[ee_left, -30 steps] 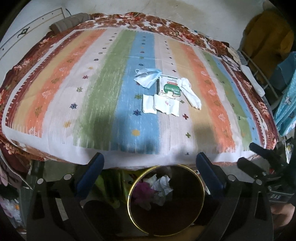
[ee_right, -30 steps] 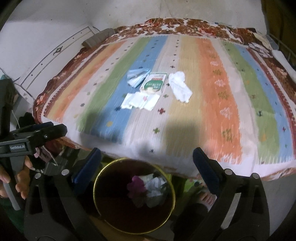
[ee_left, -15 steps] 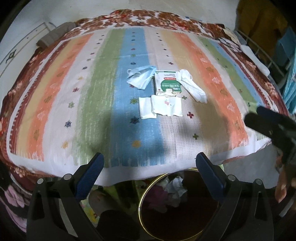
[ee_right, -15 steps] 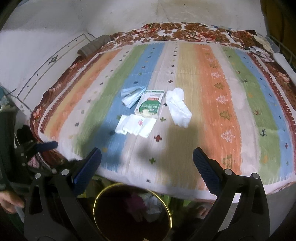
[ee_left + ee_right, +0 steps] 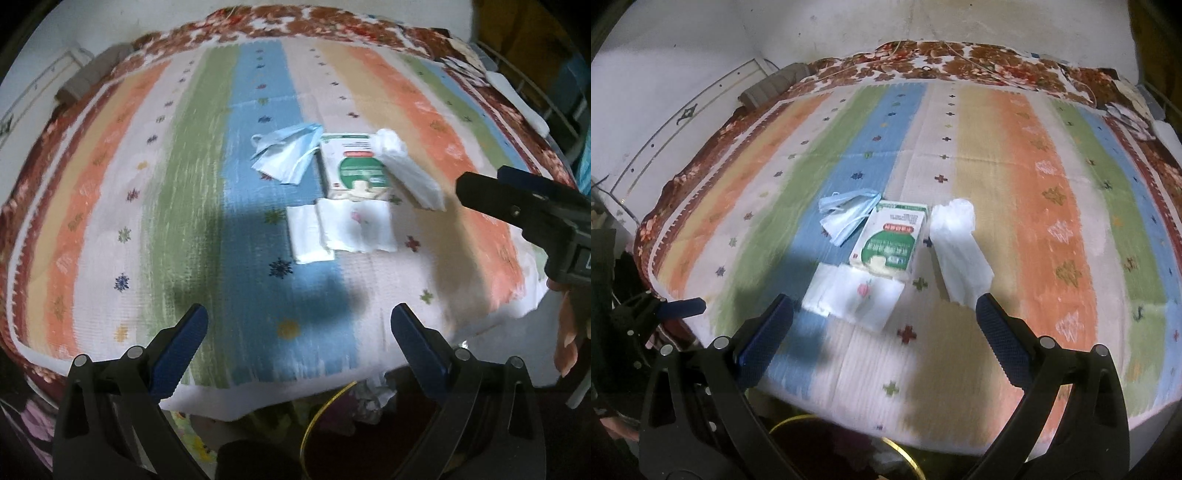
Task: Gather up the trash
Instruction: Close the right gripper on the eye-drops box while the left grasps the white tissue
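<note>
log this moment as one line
left gripper: open, empty | right gripper: open, empty | carton, mask, tissues on bed

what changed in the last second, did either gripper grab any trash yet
No grab. Both the left gripper and right gripper moved forward from over the bin to above the bed, both open and empty. The mask, carton and tissues lie unmoved.
</note>
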Tool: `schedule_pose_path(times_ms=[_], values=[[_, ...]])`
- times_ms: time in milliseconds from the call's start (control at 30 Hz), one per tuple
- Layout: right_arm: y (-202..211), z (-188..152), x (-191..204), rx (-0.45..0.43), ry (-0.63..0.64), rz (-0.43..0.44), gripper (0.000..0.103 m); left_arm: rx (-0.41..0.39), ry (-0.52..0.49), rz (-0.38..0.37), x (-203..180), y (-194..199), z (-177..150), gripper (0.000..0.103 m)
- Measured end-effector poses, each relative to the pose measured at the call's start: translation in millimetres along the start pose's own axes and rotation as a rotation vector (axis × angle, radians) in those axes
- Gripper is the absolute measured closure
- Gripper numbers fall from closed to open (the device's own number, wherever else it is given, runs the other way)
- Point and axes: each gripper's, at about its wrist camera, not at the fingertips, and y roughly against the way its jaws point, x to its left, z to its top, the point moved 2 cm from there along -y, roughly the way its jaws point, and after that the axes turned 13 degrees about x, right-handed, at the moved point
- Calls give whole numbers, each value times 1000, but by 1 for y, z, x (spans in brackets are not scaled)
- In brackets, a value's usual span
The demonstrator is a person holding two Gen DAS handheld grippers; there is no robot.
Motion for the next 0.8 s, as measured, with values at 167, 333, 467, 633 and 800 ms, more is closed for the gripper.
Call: schedule_pose_path(times_ms=[167, 333, 467, 633, 800], values=[[-30, 17, 1, 39, 13, -17, 9, 18, 39, -43, 17, -19, 13, 6], [-56, 34, 2, 71, -2, -13, 9, 15, 33, -63, 23, -34, 23, 7], [-75, 44, 5, 103, 0, -12, 9, 11, 46, -106, 27, -42, 31, 8], [-96, 55, 9, 140, 11, -27, 9, 44, 34, -106, 25, -57, 38, 12], [-114, 68, 10, 155, 0, -40, 9, 20, 40, -124, 24, -60, 44, 14]])
